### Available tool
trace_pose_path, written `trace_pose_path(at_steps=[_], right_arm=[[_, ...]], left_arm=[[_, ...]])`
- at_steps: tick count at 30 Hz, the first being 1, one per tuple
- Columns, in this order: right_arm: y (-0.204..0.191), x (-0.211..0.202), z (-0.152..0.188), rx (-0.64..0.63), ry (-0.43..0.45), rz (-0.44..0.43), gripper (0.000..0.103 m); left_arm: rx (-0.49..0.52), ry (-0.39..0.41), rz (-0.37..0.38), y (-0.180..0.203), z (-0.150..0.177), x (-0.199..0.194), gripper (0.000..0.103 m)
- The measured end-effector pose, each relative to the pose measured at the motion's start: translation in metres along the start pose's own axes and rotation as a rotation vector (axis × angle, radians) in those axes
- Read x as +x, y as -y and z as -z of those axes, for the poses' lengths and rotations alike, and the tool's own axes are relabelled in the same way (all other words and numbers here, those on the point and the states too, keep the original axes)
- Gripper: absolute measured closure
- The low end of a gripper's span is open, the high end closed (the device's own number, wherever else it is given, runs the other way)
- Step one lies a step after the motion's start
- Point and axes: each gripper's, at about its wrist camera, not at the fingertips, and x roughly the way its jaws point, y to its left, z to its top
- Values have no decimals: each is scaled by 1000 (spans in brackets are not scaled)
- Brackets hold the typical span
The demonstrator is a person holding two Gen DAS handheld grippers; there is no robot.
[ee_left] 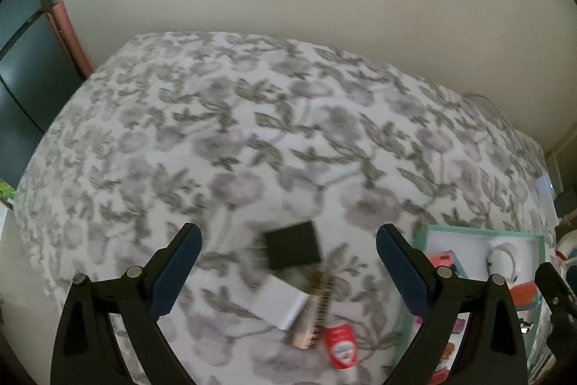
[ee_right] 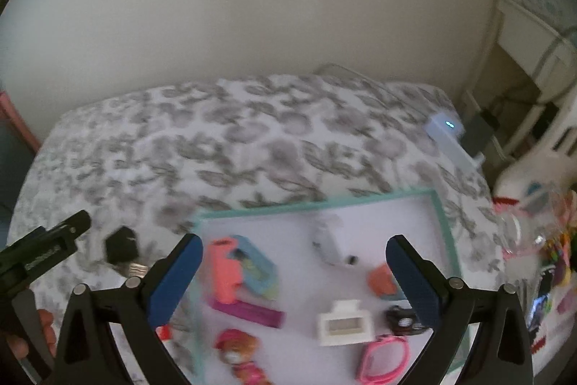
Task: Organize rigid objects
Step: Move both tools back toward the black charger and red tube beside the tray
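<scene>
Now both jaws are spread wide, nothing held: left gripper (ee_left: 288, 266), right gripper (ee_right: 294, 273) | risk: comb (ee_left: 316, 309) may be nudged while black block (ee_left: 293, 249) is picked for tray (ee_right: 441, 215)

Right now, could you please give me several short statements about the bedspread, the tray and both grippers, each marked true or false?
1. Both the left gripper and the right gripper hold nothing. True.
2. The black square adapter lies inside the mint-rimmed white tray. False: it lies on the grey floral bedspread.
3. The red-and-white tube lies on the bedspread. True.
4. The tray is empty. False: it holds a coral-pink case and a white rectangular frame, among others.
</scene>
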Motion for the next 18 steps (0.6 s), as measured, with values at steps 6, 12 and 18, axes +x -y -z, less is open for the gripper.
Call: trace_pose_path(at_steps=[6, 12, 18], right_arm=[[-54, 10, 8, -76, -27, -84, 0], [-101, 31, 24, -156, -68, -116, 0], [-129, 53, 38, -207, -99, -143, 0]], left_arm=[[-42, 1, -20, -36, -8, -2, 5], [-82, -57, -30, -62, -5, 15, 5], [-90, -108, -37, -71, -1, 33, 5]])
